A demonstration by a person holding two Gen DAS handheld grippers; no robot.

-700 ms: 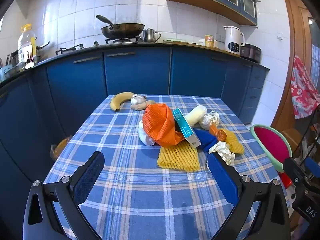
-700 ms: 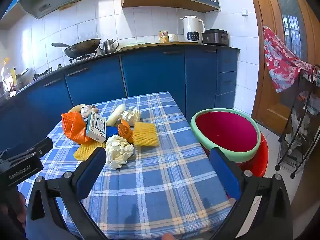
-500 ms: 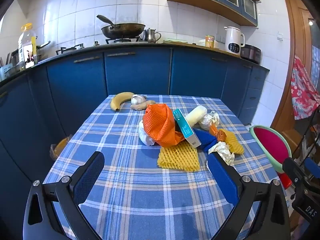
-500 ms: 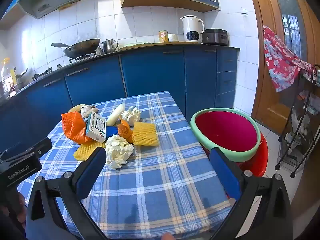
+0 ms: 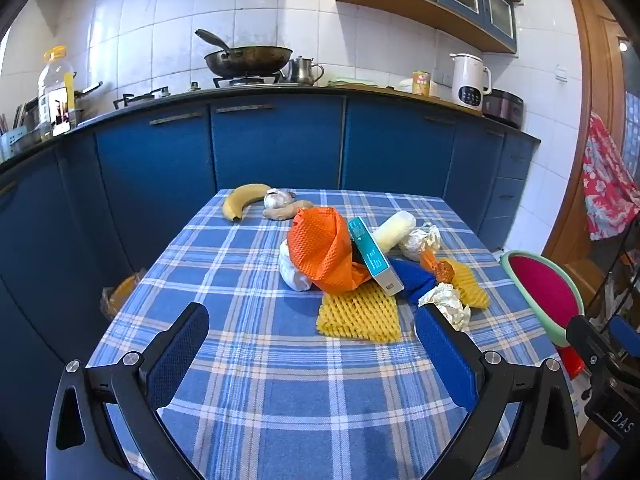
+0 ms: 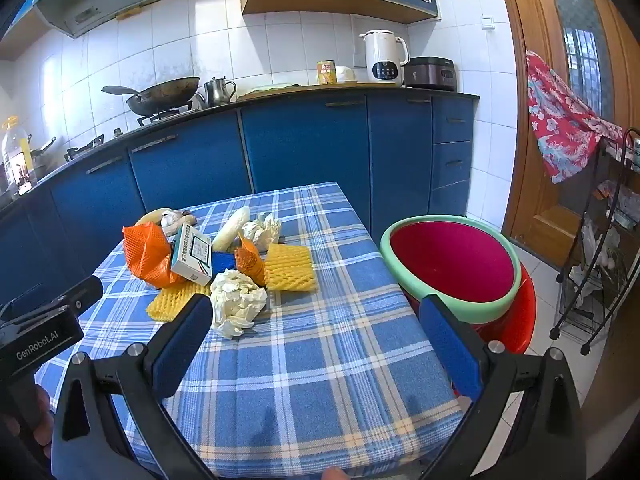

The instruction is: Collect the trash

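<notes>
Trash lies heaped in the middle of the counter (image 5: 256, 392), ahead of both grippers, and none of it is held. The left gripper (image 5: 312, 344) hangs with its fingers (image 5: 178, 350) spread wide and empty above the near checked cloth; the right gripper (image 6: 316, 340) is likewise wide open with nothing between its fingers (image 6: 182, 346).

Judging by this, the collecting has not begun: the step in hand is the approach to a first piece. Nearest the right gripper is a crumpled white paper wad (image 6: 238, 300), just beyond its left finger; nearest the left is a flat yellow foam net (image 5: 358, 314). The next move probably calls for dropping onto one loose, light piece, closing gently, and carrying it to the red basin with a green rim (image 6: 452, 264) that stands just off the counter's right edge.

Behind these sit an orange foam net (image 5: 322, 250), a teal and white box (image 5: 372, 254) leaning on it, a blue scrap (image 5: 412, 278) and a second yellow net (image 6: 290, 266). A banana (image 5: 242, 202) lies at the far edge, likely not trash. Blue cabinets (image 5: 276, 144), a wok (image 5: 248, 58) and white tiles close the room.
</notes>
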